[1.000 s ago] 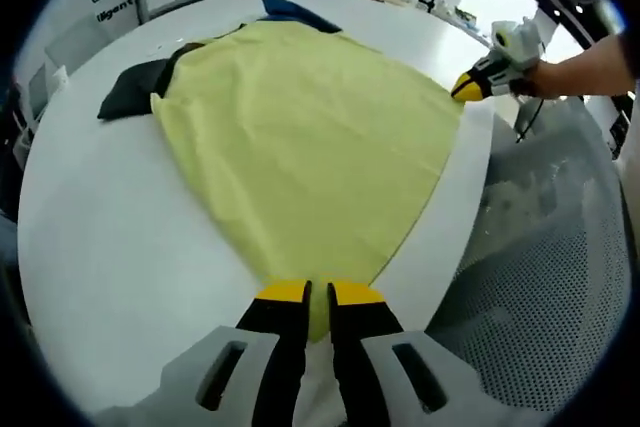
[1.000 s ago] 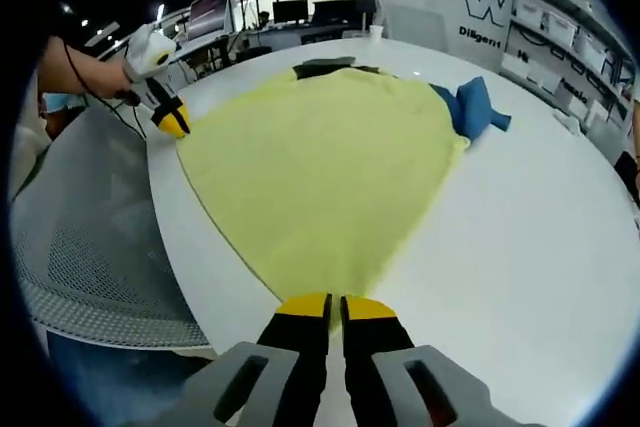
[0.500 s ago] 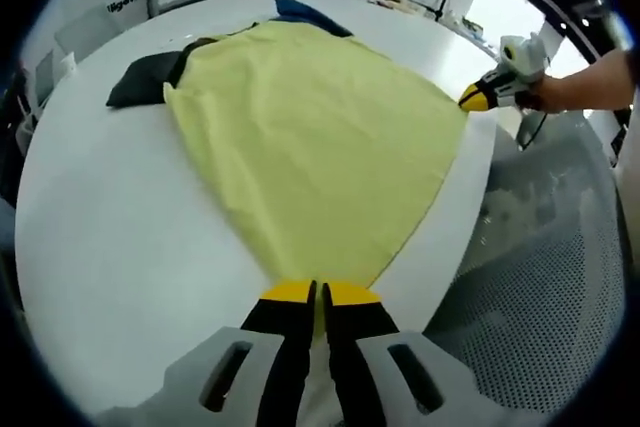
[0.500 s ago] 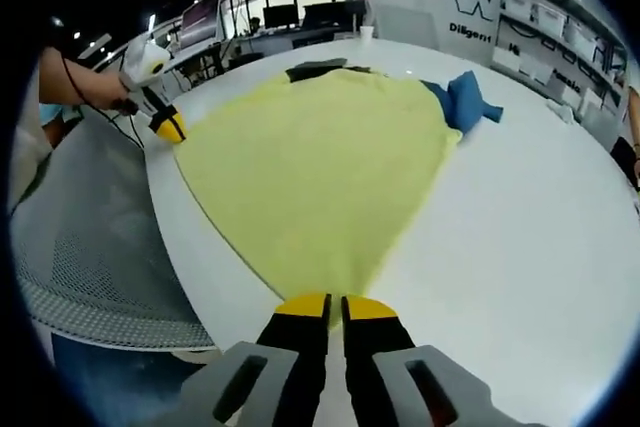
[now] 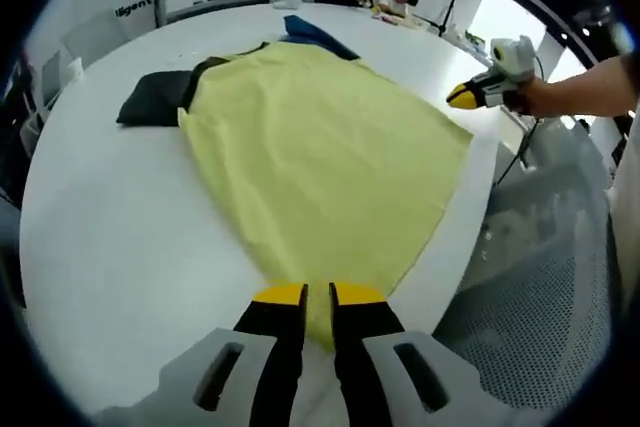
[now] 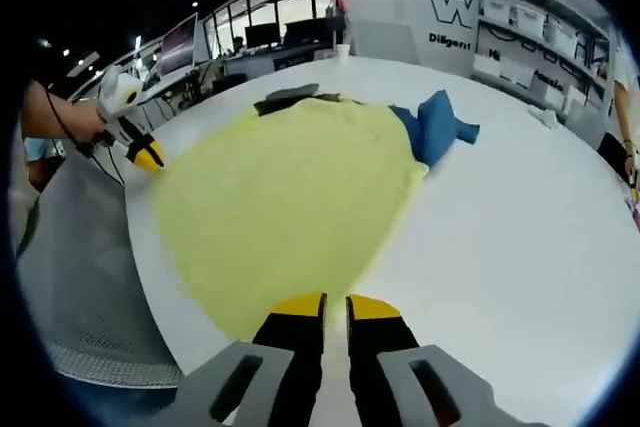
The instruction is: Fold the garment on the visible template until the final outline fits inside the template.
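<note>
Both grippers pinched corners of the yellow shirt, which lay spread flat on the table, apparently no fold made yet

Opposite low views across one yellow garment

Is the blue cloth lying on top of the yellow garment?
No, in the right gripper view the blue cloth lies on the table beside the yellow garment, at its far edge.
</note>
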`<action>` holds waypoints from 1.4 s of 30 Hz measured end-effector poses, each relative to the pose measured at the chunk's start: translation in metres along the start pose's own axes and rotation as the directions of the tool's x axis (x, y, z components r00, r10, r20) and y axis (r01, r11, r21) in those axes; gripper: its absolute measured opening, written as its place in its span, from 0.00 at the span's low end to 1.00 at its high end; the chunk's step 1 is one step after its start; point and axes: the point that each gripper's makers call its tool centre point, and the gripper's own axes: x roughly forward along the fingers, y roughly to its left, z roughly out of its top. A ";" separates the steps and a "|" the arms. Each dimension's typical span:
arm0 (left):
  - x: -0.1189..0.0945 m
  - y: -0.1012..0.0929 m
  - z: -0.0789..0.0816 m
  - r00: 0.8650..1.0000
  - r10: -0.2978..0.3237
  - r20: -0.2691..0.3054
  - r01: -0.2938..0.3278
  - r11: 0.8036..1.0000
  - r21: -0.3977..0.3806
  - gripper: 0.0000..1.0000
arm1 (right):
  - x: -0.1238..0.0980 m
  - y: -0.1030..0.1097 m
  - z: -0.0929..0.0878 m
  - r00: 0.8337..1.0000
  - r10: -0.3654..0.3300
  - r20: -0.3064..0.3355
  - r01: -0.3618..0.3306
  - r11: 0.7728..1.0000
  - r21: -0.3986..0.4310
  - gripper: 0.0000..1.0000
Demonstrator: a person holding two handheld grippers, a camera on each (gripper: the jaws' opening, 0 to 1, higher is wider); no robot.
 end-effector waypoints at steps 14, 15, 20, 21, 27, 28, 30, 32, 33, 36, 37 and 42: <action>-0.001 0.004 0.024 0.997 0.011 0.073 -0.008 0.999 -0.047 0.19 | 0.023 -0.035 0.054 0.998 -0.028 0.054 0.028 1.000 -0.011 0.05; -0.001 0.006 0.026 0.997 0.013 0.078 -0.009 0.999 -0.054 0.19 | 0.024 -0.037 0.057 0.998 -0.030 0.058 0.030 0.999 -0.011 0.06; -0.001 0.007 0.033 0.995 0.017 0.103 -0.009 0.997 -0.074 0.22 | 0.031 -0.054 0.075 0.996 -0.045 0.074 0.046 0.999 -0.008 0.06; -0.001 0.008 0.034 0.994 0.017 0.106 -0.009 0.997 -0.077 0.23 | 0.032 -0.058 0.078 0.996 -0.047 0.076 0.048 0.999 -0.006 0.06; 0.001 0.008 0.037 0.993 0.018 0.112 -0.008 0.996 -0.090 0.25 | 0.044 -0.088 0.103 0.992 -0.082 0.100 0.080 0.996 0.028 0.06; 0.001 0.008 0.036 0.994 0.019 0.112 -0.009 0.996 -0.093 0.25 | 0.046 -0.093 0.106 0.991 -0.089 0.101 0.086 0.996 0.034 0.06; 0.002 0.009 0.036 0.993 0.020 0.113 -0.008 0.995 -0.102 0.25 | 0.051 -0.104 0.114 0.989 -0.102 0.108 0.098 0.994 0.042 0.06; 0.002 0.010 0.036 0.993 0.020 0.115 -0.008 0.994 -0.107 0.25 | 0.058 -0.115 0.121 0.987 -0.115 0.110 0.110 0.992 0.056 0.06; 0.002 0.011 0.035 0.993 0.022 0.114 -0.010 0.994 -0.109 0.25 | 0.062 -0.120 0.124 0.986 -0.122 0.112 0.116 0.991 0.059 0.06; 0.002 0.012 0.035 0.993 0.026 0.115 -0.012 0.993 -0.114 0.26 | 0.073 -0.130 0.129 0.985 -0.137 0.102 0.130 0.989 0.067 0.07; 0.002 0.013 0.035 0.993 0.026 0.116 -0.012 0.993 -0.116 0.26 | 0.076 -0.133 0.131 0.985 -0.142 0.103 0.135 0.988 0.069 0.07; 0.001 0.016 0.037 0.992 0.031 0.126 -0.013 0.990 -0.140 0.29 | 0.093 -0.147 0.146 0.982 -0.157 0.106 0.149 0.985 0.084 0.08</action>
